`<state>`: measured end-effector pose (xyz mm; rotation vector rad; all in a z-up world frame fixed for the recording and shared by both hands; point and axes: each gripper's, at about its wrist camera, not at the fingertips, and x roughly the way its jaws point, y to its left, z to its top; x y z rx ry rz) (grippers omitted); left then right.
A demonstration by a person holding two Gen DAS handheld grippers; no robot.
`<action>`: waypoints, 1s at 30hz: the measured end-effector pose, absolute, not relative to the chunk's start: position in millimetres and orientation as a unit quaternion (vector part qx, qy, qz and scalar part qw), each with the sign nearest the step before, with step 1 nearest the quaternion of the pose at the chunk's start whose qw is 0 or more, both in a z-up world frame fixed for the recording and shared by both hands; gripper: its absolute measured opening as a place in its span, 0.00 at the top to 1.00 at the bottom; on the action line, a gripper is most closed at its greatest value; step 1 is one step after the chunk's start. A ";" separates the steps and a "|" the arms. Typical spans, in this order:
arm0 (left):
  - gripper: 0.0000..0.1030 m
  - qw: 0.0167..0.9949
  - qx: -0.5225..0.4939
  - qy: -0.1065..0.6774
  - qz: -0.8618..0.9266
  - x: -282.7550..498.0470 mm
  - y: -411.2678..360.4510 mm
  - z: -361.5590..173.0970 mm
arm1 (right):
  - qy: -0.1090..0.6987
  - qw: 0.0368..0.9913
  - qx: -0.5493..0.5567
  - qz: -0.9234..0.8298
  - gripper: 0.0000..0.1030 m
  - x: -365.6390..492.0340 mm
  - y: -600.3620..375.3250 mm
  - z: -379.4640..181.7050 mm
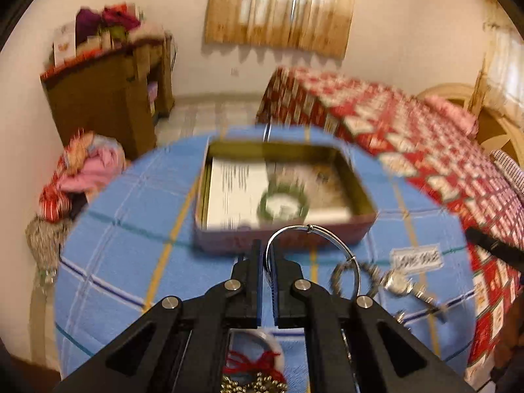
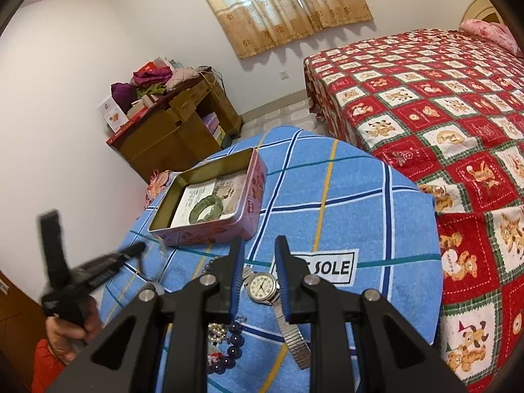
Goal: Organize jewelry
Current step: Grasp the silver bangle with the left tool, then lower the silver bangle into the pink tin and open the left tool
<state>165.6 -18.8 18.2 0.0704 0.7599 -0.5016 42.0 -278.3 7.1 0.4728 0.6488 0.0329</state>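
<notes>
Left tool is clamped right down on a thin silver bangle, jaws pinched almost together with the wire ring caught between the pads and arcing out to the right, raised off the blue checked cloth of the desk. The view is smeared with motion blur. Just past the bangle sits the open pink tin, a printed card lying flat in it and a green bangle resting on the card. To the right of the tool, on the cloth, a blurred silver watch and a chain beside it; low in the frame, under the tool, a red thread piece and some gold beads.

Over on the right-hand side, the right tool hovers with its jaws partly open, nothing between the pads. Right below the gap lies the watch, face up, metal strap trailing toward the camera. Dark purple beads and pearls lie at the lower left of it. The tin is farther off to the left, green bangle inside. A hand grips the left tool's handle at the far left edge, the bed with the red quilt alongside the desk
</notes>
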 end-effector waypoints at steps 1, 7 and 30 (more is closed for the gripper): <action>0.97 0.901 0.031 0.358 -0.245 169.3 -20.1 27.1 | 0.314 0.920 0.232 0.017 0.78 42.8 -278.0 7.2; 0.97 0.910 0.040 0.344 -0.227 228.8 -45.5 32.8 | 0.310 0.920 0.237 0.023 0.78 44.0 -275.2 8.3; 0.66 0.878 0.015 0.408 -0.251 250.2 -52.9 7.5 | 0.323 0.915 0.242 0.006 0.78 40.6 -289.4 -3.3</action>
